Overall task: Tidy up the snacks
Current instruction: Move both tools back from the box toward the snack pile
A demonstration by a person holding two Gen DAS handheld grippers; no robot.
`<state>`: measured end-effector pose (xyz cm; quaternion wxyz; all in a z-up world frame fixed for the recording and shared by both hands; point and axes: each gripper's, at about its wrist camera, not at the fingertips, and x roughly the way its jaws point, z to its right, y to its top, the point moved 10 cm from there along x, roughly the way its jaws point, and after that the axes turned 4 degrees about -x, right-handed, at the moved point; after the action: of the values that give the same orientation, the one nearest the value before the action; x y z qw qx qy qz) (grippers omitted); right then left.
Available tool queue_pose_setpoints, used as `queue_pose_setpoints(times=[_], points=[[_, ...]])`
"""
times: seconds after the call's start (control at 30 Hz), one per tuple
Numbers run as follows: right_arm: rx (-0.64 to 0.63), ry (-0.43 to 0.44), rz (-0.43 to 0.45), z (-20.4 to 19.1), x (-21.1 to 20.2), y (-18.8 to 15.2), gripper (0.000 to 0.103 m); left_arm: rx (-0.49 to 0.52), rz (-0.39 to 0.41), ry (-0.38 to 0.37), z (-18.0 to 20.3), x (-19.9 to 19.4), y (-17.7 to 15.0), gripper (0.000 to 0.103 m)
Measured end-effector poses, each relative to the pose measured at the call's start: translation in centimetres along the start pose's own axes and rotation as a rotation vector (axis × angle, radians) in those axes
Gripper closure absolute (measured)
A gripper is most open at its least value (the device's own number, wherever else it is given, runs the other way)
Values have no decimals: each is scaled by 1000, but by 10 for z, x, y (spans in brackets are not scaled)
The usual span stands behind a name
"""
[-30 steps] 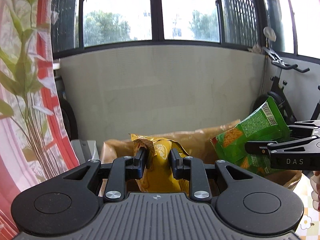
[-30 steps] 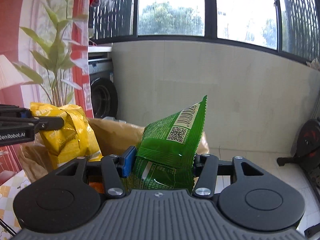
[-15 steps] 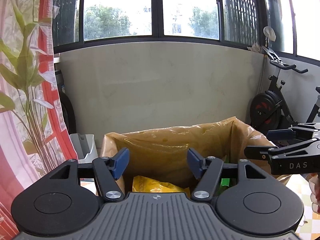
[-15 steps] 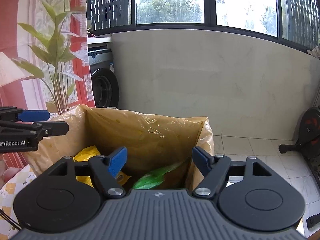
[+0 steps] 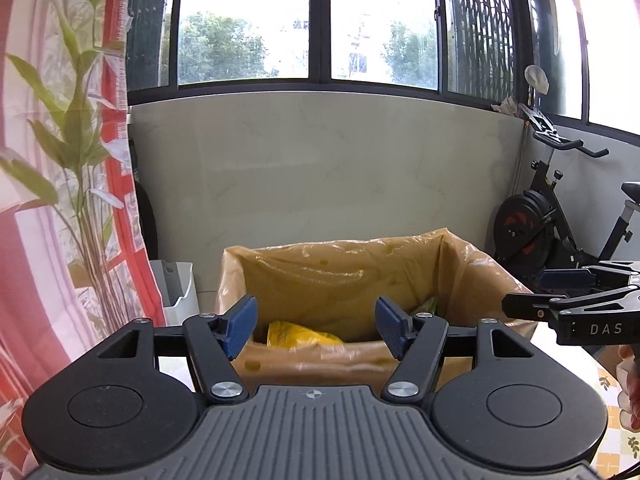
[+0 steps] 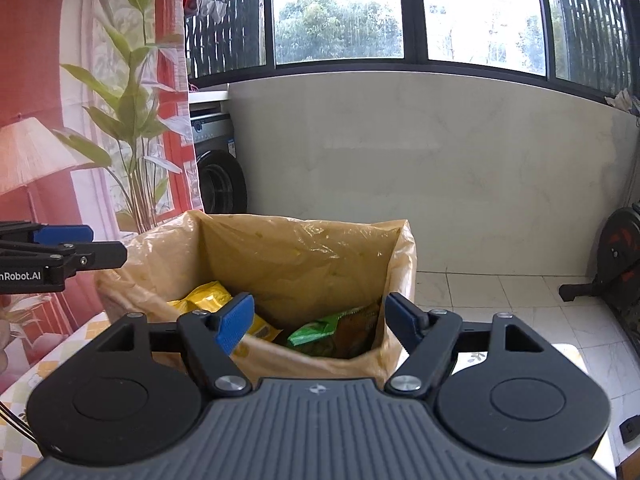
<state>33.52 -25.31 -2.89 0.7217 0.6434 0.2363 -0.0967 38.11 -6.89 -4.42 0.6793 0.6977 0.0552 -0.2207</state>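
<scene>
we look out on a balcony room: daylight fills dark-framed windows above a pale marble wall, a washing machine left, an exercise bike right, white floor tiles.

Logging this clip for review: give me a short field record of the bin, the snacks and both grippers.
container: box lined with a yellow plastic bag
yellow snack bag: inside, left part
green snack bag: inside, right part
left gripper: open, nothing between the pads
right gripper: open, nothing between the pads
background: exercise bike, washing machine
</scene>
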Motion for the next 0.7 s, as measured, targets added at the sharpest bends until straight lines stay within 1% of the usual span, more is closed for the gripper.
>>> queue_pose_setpoints(times=[0.33, 0.7], points=[[25, 15, 22, -6, -37, -21, 28, -9, 10, 11, -5, -35, -25, 35], [71, 12, 32, -3, -62, -55, 28, -1, -3, 3, 1, -59, -66, 35]])
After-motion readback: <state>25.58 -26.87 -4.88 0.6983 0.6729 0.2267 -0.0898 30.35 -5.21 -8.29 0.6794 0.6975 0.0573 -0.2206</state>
